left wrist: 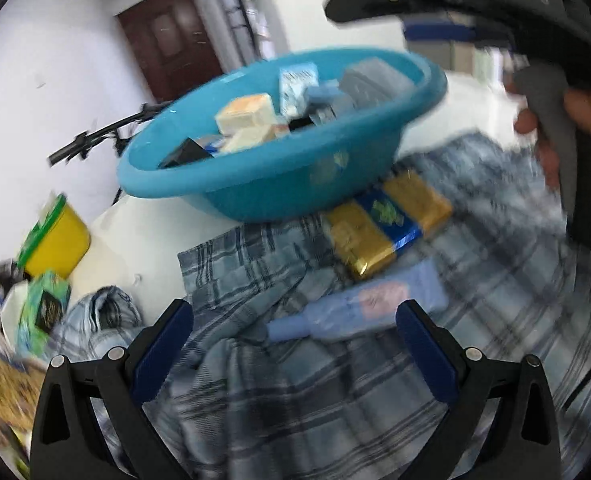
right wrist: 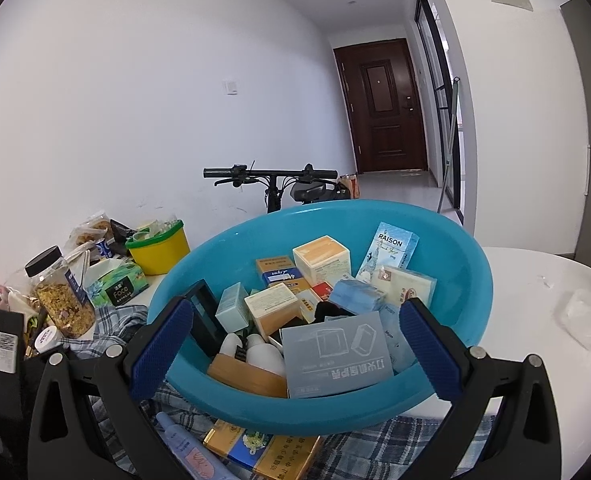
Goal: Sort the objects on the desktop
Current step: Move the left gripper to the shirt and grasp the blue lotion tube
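A blue plastic basin (left wrist: pixel 295 184) (right wrist: pixel 451 240) full of several small boxes stands on the white table. In front of it, on a plaid cloth (left wrist: pixel 295 400), lie a gold and blue pack (left wrist: pixel 387 224) (right wrist: pixel 263 450) and a pale blue tube (left wrist: pixel 359 308) (right wrist: pixel 191 456). My left gripper (left wrist: pixel 295 324) is open and empty, low over the cloth, with the tube between and just beyond its fingertips. My right gripper (right wrist: pixel 295 320) is open and empty above the basin's near rim, over a grey box (right wrist: pixel 335 354). The right gripper also shows at the top right of the left wrist view (left wrist: pixel 475 0).
A yellow tub with a green rim (right wrist: pixel 159 248) (left wrist: pixel 57 240), a tissue pack (right wrist: pixel 115 284) (left wrist: pixel 43 312), a jar of dried flowers (right wrist: pixel 61 296) and snack bags stand at the table's left. A clear wrapper (right wrist: pixel 583 316) lies at the right. A bicycle (right wrist: pixel 271 180) stands behind.
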A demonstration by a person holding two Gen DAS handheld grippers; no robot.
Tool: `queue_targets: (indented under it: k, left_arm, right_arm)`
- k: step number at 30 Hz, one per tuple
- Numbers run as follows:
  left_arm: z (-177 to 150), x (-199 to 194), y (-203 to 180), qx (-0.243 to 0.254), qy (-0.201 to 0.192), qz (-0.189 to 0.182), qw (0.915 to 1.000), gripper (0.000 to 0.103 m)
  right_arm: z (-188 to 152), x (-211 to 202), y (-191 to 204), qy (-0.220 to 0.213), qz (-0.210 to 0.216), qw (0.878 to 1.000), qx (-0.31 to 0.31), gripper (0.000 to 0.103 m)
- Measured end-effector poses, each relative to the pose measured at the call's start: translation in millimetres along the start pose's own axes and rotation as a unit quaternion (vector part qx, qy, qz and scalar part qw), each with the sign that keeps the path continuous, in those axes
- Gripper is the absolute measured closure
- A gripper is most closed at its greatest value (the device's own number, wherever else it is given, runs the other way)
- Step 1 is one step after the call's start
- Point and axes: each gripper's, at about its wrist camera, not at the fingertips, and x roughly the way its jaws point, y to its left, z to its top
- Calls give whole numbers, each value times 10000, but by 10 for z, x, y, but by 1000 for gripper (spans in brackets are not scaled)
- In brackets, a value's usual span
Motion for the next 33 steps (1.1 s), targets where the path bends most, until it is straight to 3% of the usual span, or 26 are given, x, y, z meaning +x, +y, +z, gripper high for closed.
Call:
queue_targets:
  k: [2, 4, 5, 10, 12, 14, 19, 28, 29, 30, 33]
  left_arm:
    - [-34, 49, 61, 90, 47, -411, 9991, 3]
    - [-53, 121, 64, 107, 78, -801, 9967, 21]
    - [-58, 154, 37, 147, 113, -868, 9961, 32]
    - [-20, 246, -108, 314, 193, -953, 9948, 39]
    - [0, 240, -135, 320, 215, -1023, 9940, 60]
    - [-7, 229, -176, 355, 251, -1135, 9926, 69]
    - [-1, 181, -213, 224, 237, -1177, 9925, 70]
    - [106, 244, -324, 470, 300, -1384, 9888, 70]
    - [107, 244, -332, 477, 301, -1416, 9883, 72]
    - [103, 237, -345, 481, 306, -1476, 9874, 81]
    - [74, 139, -374, 411, 126, -1692, 9846, 84]
  right_arm:
    - [5, -7, 1, 6, 17, 10000, 24, 0]
    - [15, -24, 3, -23, 42, 10000, 41, 0]
    - [19, -31, 5, -37, 45, 10000, 38, 0]
    - [25, -32, 7, -25, 36, 10000, 35, 0]
    - [29, -31, 0, -19, 30, 10000, 40, 0]
    - [31, -31, -3, -21, 30, 10000, 44, 0]
    - [33, -24, 1, -26, 36, 10000, 31, 0]
    - [11, -4, 27, 3, 39, 10000, -14, 0]
    - [11, -4, 27, -3, 36, 10000, -11, 0]
    - [10, -4, 27, -5, 26, 10000, -7, 0]
    - [8, -11, 14, -26, 29, 10000, 26, 0]
